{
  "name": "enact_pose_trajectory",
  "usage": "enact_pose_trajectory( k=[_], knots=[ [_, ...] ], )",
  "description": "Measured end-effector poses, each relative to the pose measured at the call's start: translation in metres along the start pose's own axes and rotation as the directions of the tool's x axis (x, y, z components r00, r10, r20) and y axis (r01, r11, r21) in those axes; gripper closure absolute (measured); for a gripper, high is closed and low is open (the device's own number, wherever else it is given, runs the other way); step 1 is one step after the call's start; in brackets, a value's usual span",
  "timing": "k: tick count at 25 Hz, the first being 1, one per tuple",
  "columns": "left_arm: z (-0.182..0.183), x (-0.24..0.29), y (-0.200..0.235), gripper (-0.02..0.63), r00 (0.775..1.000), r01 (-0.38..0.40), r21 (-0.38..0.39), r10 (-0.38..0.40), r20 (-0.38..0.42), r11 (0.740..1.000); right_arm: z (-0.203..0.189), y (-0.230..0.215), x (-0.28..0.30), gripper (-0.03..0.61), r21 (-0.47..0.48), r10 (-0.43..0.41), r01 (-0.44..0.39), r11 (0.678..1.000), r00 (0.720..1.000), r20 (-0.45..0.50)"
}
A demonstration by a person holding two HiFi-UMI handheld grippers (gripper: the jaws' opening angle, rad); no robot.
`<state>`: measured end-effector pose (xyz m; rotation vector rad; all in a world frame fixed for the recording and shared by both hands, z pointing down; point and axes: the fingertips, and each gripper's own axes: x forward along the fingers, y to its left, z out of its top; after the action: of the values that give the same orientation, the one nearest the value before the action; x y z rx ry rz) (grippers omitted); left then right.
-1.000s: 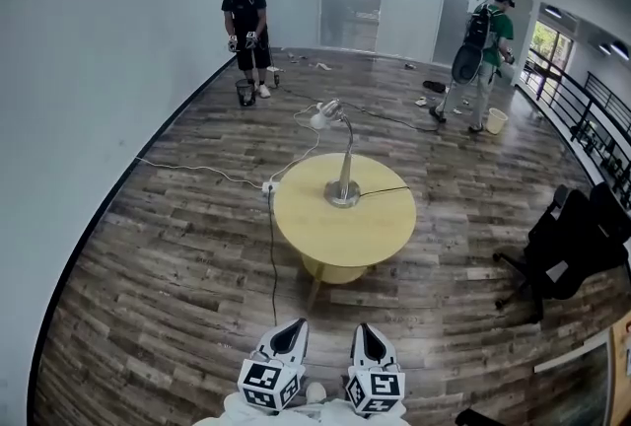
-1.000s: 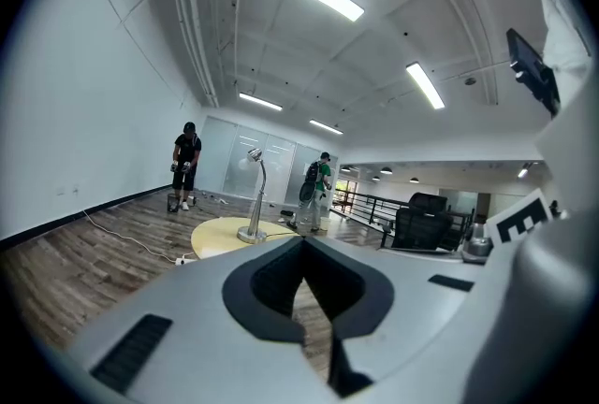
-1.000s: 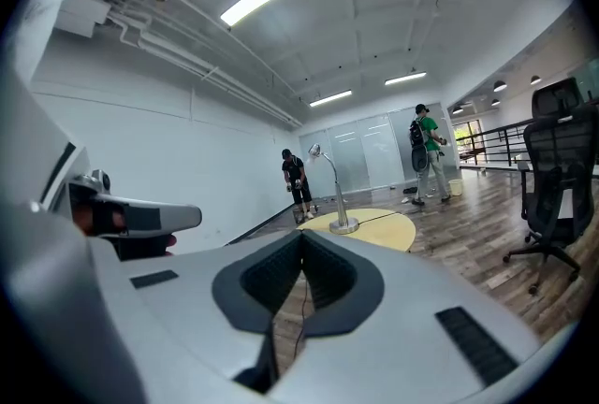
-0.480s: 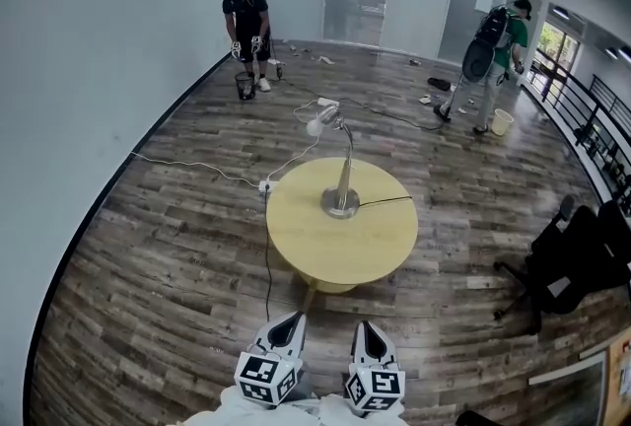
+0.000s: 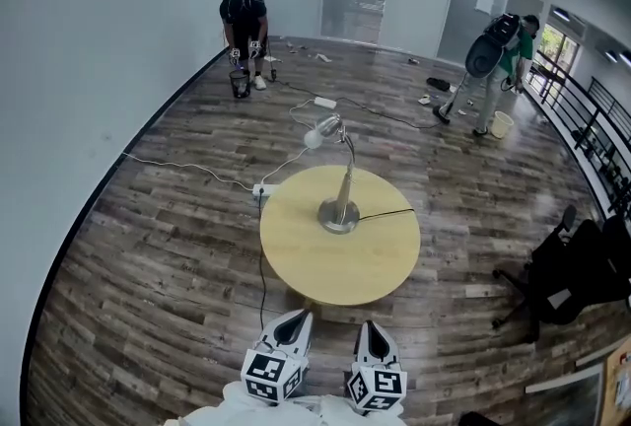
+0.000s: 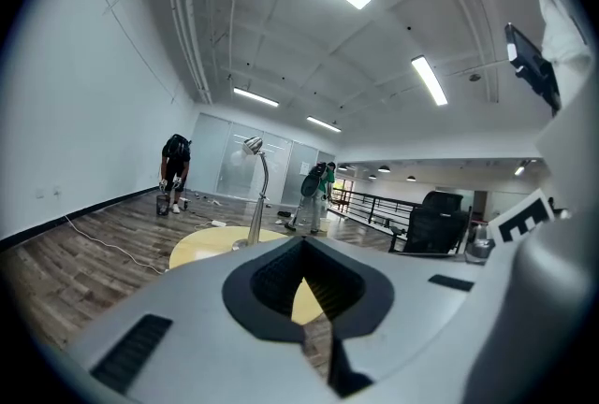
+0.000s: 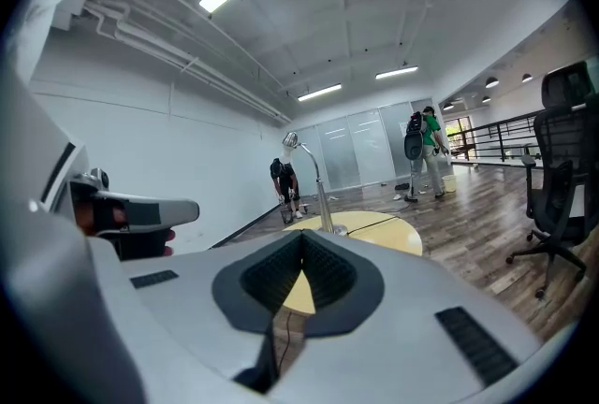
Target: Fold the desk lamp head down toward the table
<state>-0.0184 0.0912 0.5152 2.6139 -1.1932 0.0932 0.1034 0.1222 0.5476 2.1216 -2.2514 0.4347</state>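
My left gripper [image 5: 297, 319] and right gripper [image 5: 368, 327] low, side by side; both jaws pressed together, nothing between; ahead, well apart, round yellow table [image 5: 296, 261]; desk lamp [image 5: 341, 187] near its centre, gooseneck upright; lamp head [image 5: 320, 130] raised, untouched; beyond, person in black [image 5: 245, 15] bent over.

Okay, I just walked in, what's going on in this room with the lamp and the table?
A person holds a claw in each hand, low and close to the body. The left claw and the right claw are both shut and empty, short of the round yellow table. The desk lamp stands on it untouched, its lamp head raised, so folding has not begun. Far off, a bending person and a person with a backpack are busy elsewhere.
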Motion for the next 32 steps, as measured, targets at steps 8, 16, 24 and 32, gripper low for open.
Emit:
enact_pose_trajectory(
  k=[8,16,24,32],
  knots=[
    [0.028,0.075,0.041,0.615,0.999,0.034,0.011,-0.034,0.001,0.999,0.028,-0.015,0.080,0.566,-0.001,-0.024,0.024,1.000,0.999,0.021],
    [0.053,0.143,0.096,0.615,0.999,0.048,-0.010,-0.048,-0.011,0.999,0.053,-0.022,0.167,0.566,-0.002,-0.033,0.033,0.999,0.999,0.016],
    [0.073,0.201,0.150,0.615,0.999,0.050,-0.008,-0.050,-0.002,0.999,0.075,-0.022,0.237,0.566,-0.013,-0.031,0.032,0.999,0.999,0.027],
    [0.067,0.240,0.165,0.615,0.998,0.062,-0.016,-0.062,-0.034,0.998,0.057,-0.043,0.269,0.566,-0.021,-0.048,0.047,0.999,0.998,-0.039]
  ],
)
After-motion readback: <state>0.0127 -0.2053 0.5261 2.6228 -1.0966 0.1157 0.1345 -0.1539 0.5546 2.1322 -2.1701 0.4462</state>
